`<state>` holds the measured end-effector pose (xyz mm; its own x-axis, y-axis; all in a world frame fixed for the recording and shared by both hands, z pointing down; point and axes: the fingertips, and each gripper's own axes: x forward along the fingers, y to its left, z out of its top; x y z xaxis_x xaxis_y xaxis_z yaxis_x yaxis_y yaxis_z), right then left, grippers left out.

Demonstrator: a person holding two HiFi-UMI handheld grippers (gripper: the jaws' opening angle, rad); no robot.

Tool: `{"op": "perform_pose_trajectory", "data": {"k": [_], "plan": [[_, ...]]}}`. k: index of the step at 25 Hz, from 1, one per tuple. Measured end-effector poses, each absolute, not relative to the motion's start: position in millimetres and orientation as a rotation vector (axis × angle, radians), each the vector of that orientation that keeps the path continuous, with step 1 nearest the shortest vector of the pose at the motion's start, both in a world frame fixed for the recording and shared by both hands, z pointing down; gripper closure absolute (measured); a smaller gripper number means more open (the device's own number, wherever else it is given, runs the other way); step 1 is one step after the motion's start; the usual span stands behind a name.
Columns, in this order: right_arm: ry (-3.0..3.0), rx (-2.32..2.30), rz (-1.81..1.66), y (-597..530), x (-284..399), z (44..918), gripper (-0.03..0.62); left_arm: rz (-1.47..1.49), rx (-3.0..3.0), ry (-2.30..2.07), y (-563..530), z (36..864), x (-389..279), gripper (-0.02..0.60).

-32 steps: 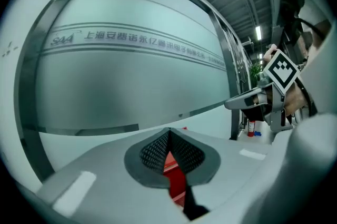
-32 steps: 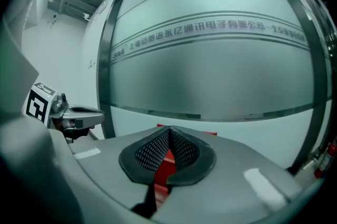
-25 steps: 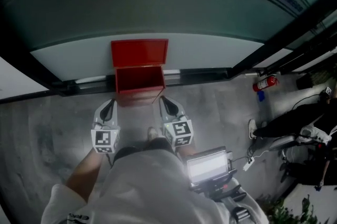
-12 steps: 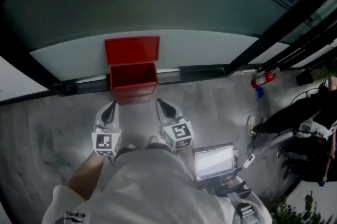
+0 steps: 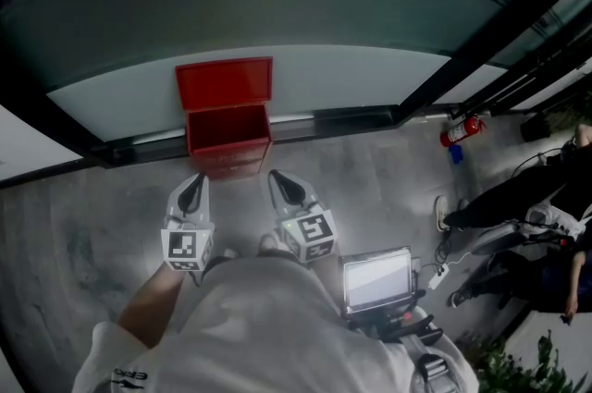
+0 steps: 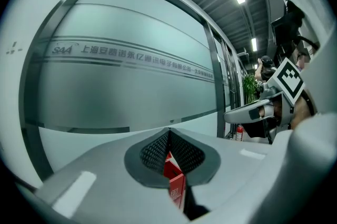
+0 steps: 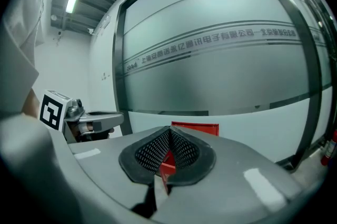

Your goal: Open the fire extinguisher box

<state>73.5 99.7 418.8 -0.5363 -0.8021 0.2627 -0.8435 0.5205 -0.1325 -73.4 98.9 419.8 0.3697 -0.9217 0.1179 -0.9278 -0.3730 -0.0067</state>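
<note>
the red box (image 5: pixel 227 118) sits on the floor (image 5: pixel 111 206) by the glass wall (image 5: pixel 277 3), with its lid (image 5: pixel 225 83) up. the left gripper (image 5: pixel 193 190) and right gripper (image 5: pixel 285 188) hang near it, not touching, fingers (image 6: pixel 152 153) clenched on nothing. the job looks done. it is best to hold both back so nothing bumps the lid shut.

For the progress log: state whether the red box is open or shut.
Open: the red box has its lid raised, interior exposed.
</note>
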Motion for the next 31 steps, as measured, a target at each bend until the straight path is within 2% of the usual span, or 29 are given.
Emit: {"op": "perform_pose_trajectory", "data": {"k": [31], "plan": [[-2.578,1.413,0.328,91.7,77.5,421.3,0.582,0.161,2.537,-1.74,96.1,422.6,-73.3,0.58]]}}
